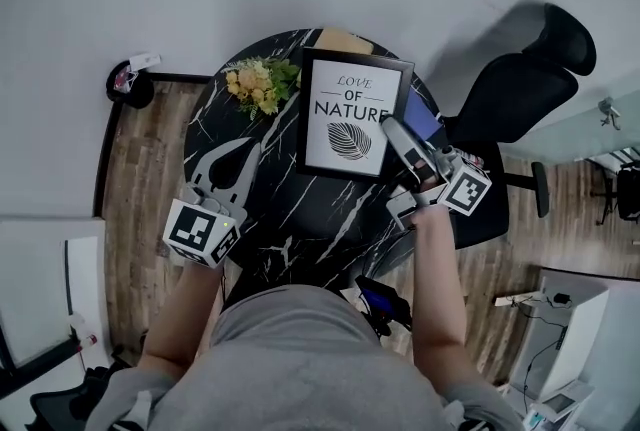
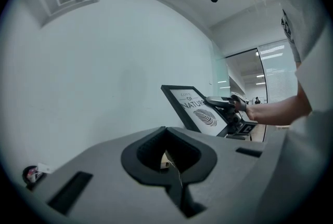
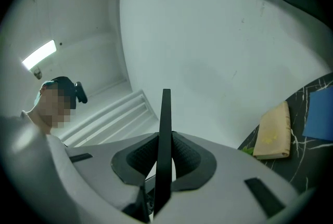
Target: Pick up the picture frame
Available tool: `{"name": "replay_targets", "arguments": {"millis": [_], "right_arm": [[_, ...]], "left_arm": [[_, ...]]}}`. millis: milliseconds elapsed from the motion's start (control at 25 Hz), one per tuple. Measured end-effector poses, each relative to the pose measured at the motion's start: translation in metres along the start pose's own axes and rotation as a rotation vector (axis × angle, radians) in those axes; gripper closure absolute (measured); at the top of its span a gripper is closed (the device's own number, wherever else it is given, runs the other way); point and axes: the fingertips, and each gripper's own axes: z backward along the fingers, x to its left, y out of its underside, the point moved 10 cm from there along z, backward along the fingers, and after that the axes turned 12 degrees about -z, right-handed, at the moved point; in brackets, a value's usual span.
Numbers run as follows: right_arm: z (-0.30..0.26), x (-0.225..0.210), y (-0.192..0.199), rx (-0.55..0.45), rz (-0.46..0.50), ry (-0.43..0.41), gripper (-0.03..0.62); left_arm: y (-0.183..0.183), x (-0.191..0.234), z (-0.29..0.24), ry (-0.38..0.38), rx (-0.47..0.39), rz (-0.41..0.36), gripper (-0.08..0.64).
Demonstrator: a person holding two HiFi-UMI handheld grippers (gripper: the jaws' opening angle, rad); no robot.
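Note:
The picture frame (image 1: 350, 114) is black-edged, with a white print of a leaf and lettering. It hangs tilted above the round black marble table (image 1: 290, 209). My right gripper (image 1: 395, 131) is shut on the frame's right edge. In the right gripper view that edge is a thin black bar (image 3: 165, 129) standing upright between the pads. My left gripper (image 1: 235, 154) sits apart at the table's left, its jaws shut on nothing. From the left gripper (image 2: 166, 137) view, the frame (image 2: 195, 111) shows at the right with the other gripper on it.
Yellow flowers (image 1: 260, 84) lie on the table's far left. A tan pad (image 1: 343, 41) (image 3: 273, 132) and a blue sheet (image 1: 425, 119) (image 3: 318, 114) lie at the far right. A black office chair (image 1: 520, 89) stands to the right, on the wood floor.

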Motion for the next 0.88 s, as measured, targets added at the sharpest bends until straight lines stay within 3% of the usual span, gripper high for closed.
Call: {"name": "replay_targets", "arguments": {"millis": [680, 880], "right_arm": [[0.019, 0.097, 0.024, -0.051, 0.097, -0.09, 0.509], [0.02, 0.103, 0.029, -0.07, 0.112, -0.109, 0.509]], "left_arm": [[-0.017, -0.015, 0.032, -0.008, -0.067, -0.015, 0.554], [-0.015, -0.013, 0.027, 0.001, -0.079, -0.008, 0.554]]}}
